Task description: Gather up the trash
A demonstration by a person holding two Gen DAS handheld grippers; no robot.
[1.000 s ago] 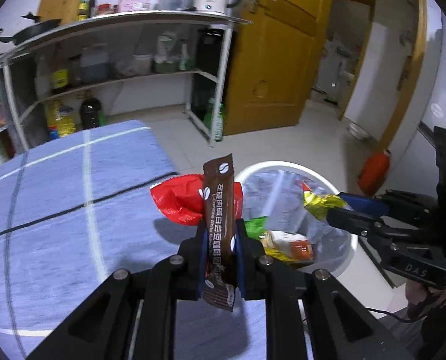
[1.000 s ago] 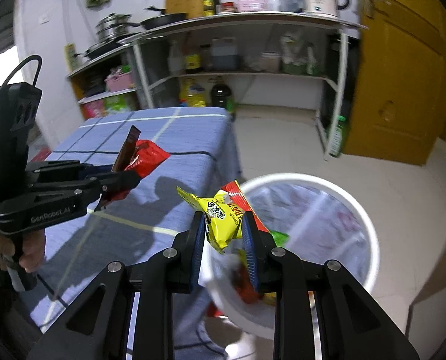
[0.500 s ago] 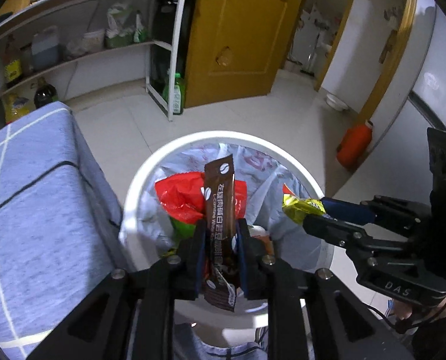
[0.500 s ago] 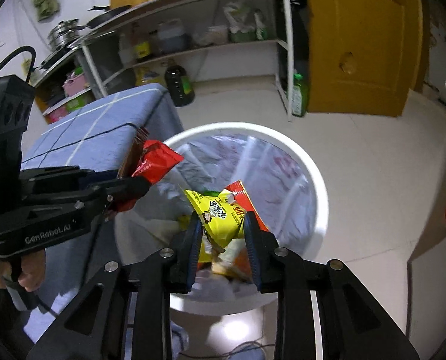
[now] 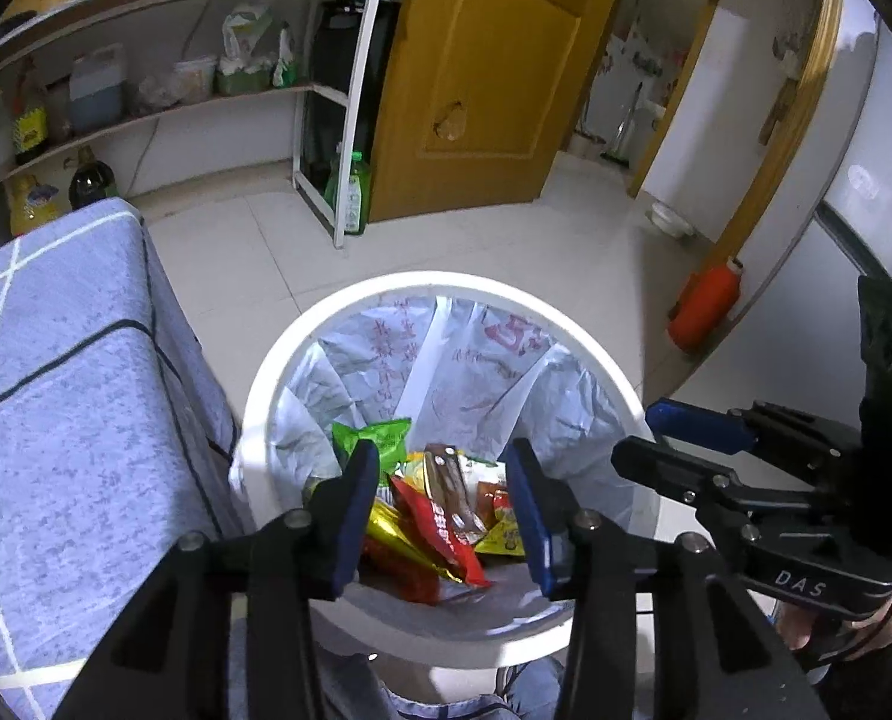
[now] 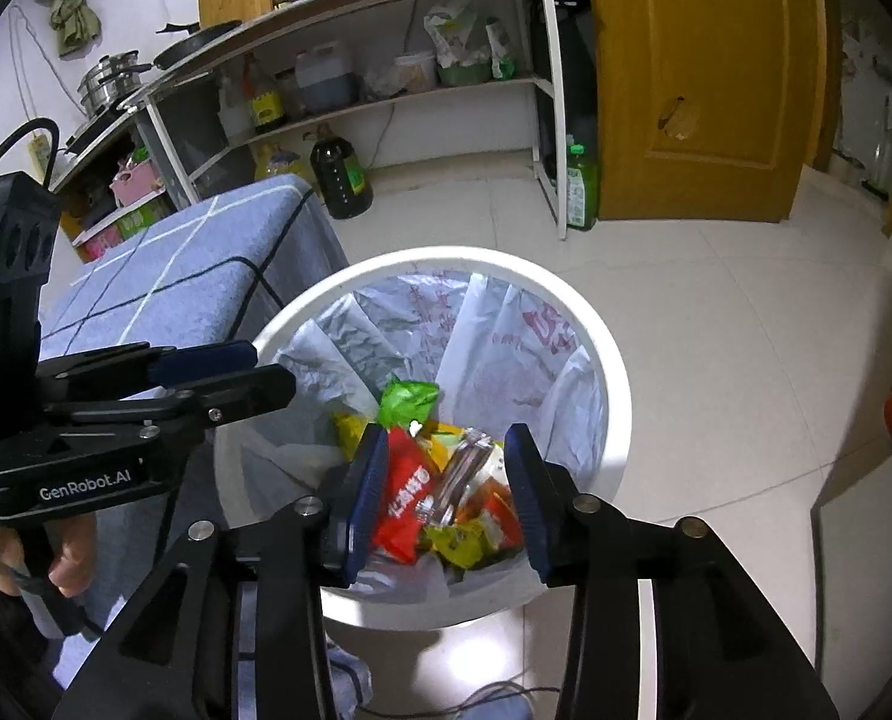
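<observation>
Left gripper [image 5: 443, 510] and right gripper [image 6: 446, 495] gape wide, empty, above white plastic-lined bin [image 5: 589, 354]; coloured snack wrappers [image 6: 410, 486] inside bin; drop appears done.

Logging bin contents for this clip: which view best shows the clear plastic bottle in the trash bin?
The right wrist view: the clear plastic bottle lies unobstructed atop the wrappers in the trash bin. In the left wrist view I cannot make it out; a brown coffee sachet and other wrappers show there.
</observation>
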